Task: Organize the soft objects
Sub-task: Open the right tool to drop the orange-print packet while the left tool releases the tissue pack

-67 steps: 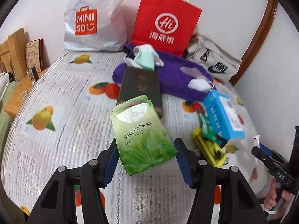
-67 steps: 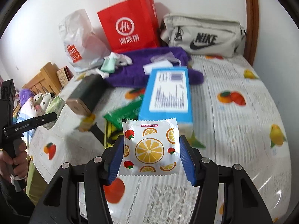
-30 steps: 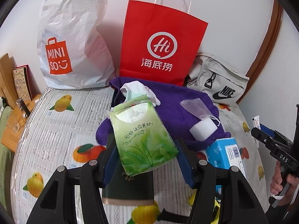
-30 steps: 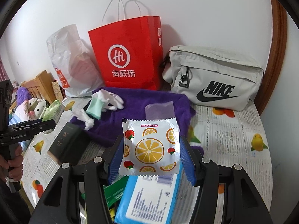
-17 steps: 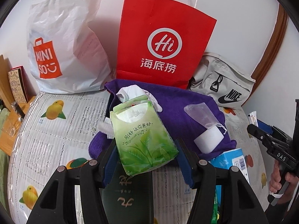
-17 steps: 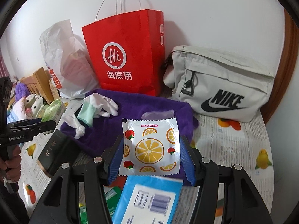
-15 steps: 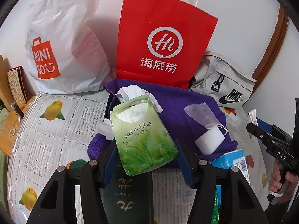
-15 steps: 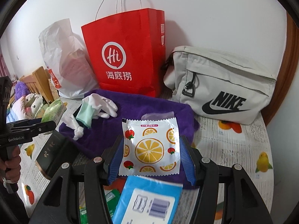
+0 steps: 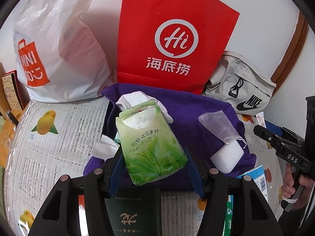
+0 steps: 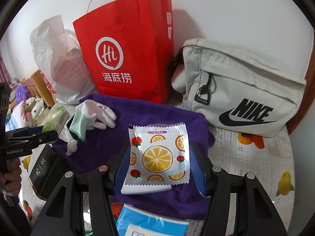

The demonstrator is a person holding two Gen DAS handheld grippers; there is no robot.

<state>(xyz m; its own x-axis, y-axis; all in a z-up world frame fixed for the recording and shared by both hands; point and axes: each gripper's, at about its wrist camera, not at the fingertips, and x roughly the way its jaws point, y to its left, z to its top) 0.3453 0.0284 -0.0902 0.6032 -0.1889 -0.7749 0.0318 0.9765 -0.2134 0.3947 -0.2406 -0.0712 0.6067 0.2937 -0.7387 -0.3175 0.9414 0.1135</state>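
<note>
My left gripper (image 9: 152, 162) is shut on a green tissue pack (image 9: 149, 143) and holds it above a purple towel (image 9: 193, 106). My right gripper (image 10: 159, 164) is shut on a white wet-wipe packet with orange slices (image 10: 158, 157), also above the purple towel (image 10: 137, 118). A red paper bag (image 9: 173, 37) stands behind the towel; it also shows in the right wrist view (image 10: 128, 53). White gloves (image 10: 94, 114) lie on the towel's left part. A white block in a clear pouch (image 9: 226, 147) lies on its right part.
A white plastic Miniso bag (image 9: 55, 45) stands left of the red bag, a grey Nike pouch (image 10: 242, 90) right of it. A dark green box (image 9: 133, 212) and a blue box (image 10: 151, 224) lie near the front. The bed has a fruit-print cover (image 9: 49, 133).
Both grippers have moved forward toward the red bag and the wall with their packs still held. The towel and bags now look closer and larger.
</note>
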